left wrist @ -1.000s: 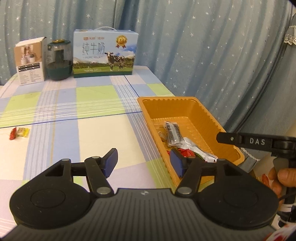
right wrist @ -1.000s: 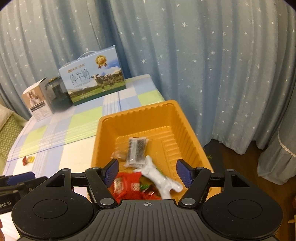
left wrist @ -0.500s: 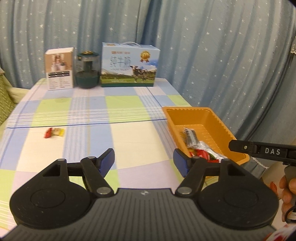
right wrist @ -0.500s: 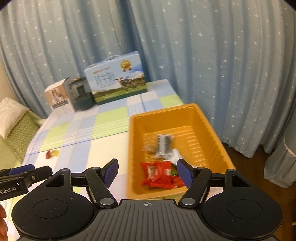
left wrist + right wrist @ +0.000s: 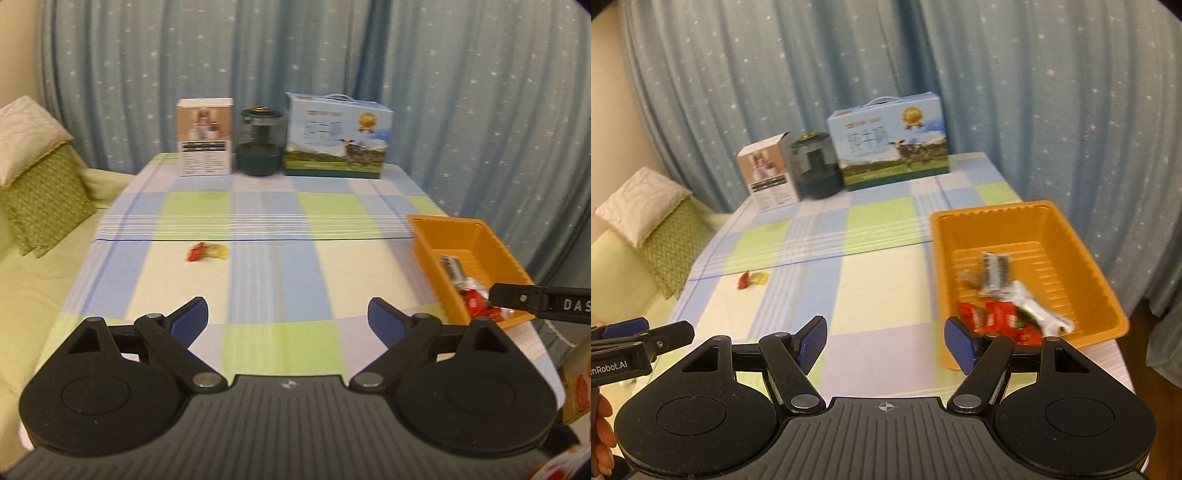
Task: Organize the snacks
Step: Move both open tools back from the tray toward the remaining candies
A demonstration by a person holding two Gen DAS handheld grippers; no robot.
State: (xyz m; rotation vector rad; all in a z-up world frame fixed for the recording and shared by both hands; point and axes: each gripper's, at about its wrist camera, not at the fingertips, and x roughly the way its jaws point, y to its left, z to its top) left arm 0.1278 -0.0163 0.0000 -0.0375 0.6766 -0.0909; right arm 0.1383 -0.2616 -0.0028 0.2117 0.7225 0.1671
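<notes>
An orange tray (image 5: 1082, 236) (image 5: 476, 230) sits at the table's right edge with red packets (image 5: 991, 314), a white wrapper (image 5: 1032, 304) and a dark striped packet (image 5: 995, 271) in it. One red and yellow candy (image 5: 207, 251) (image 5: 753, 278) lies alone on the checked cloth, left of centre. My left gripper (image 5: 288, 319) hangs over the near edge, its jaws opening wide with nothing between them. My right gripper (image 5: 884, 341) is open and empty, near the tray's front left corner. Its finger (image 5: 539, 299) pokes into the left wrist view.
At the table's far edge stand a white box (image 5: 205, 136), a dark green jar (image 5: 260, 147) and a blue milk carton (image 5: 336, 142). A green sofa with cushions (image 5: 40, 184) lies left. Blue star curtains hang behind and to the right.
Both grippers pulled back from the tray toward the near edge, so more of the table shows. The left jaws spread wider. The left view swung left, off the tray.
</notes>
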